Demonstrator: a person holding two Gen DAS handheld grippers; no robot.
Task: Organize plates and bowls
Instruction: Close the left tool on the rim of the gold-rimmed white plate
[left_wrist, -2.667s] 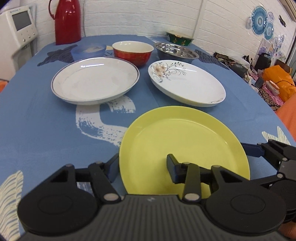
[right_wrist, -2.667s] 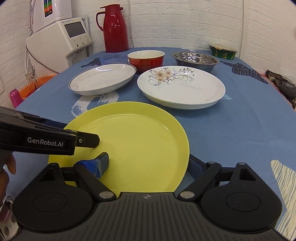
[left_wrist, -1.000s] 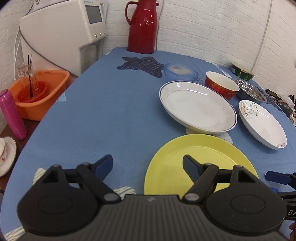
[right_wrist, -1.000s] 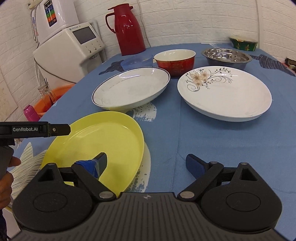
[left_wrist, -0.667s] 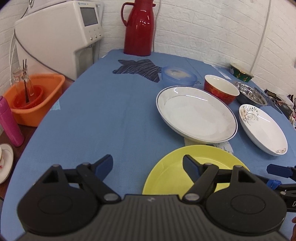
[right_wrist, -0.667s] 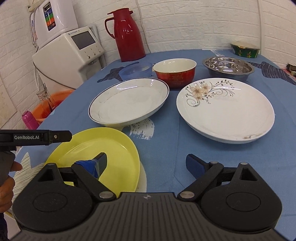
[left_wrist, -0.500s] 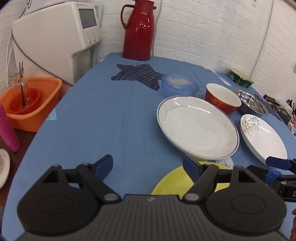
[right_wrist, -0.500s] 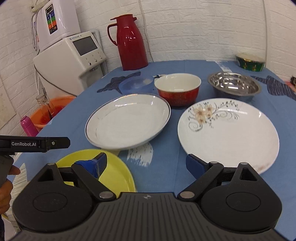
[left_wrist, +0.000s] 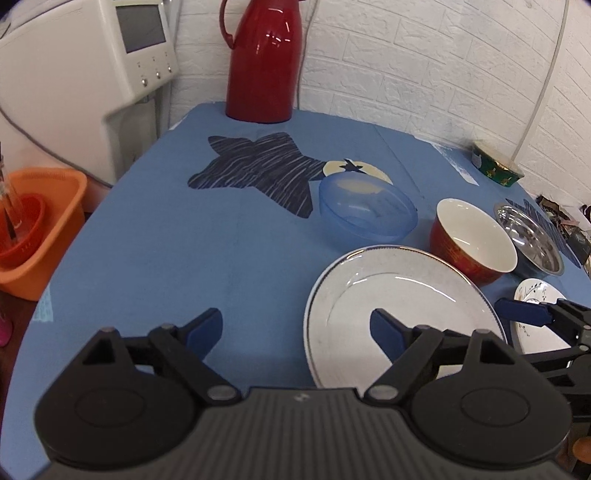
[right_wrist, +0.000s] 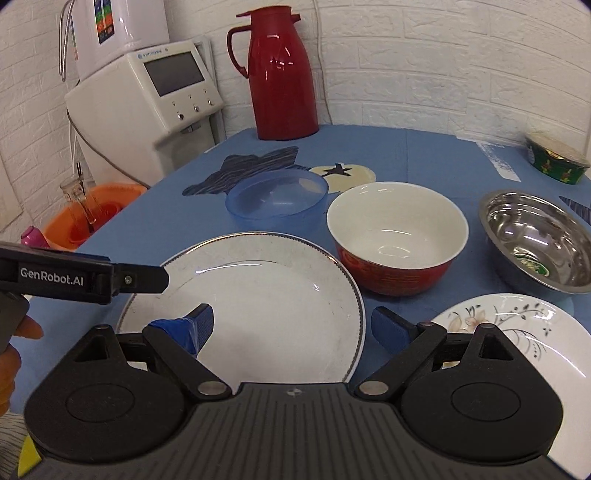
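A blue tablecloth is covering the table under a white brick wall, with a red jug at the back. Both the left gripper and right gripper are hanging with jaws spread and empty over the white plate. The yellow plate seen earlier is now dropping out of sight, and the red bowl is looming closer.

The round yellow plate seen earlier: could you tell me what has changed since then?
Both grippers, left gripper and right gripper, moved forward from over the yellow plate, now out of view, to the blue-rimmed white plate. Jaws remain open, nothing grasped. The red ceramic bowl and steel bowl stayed put.
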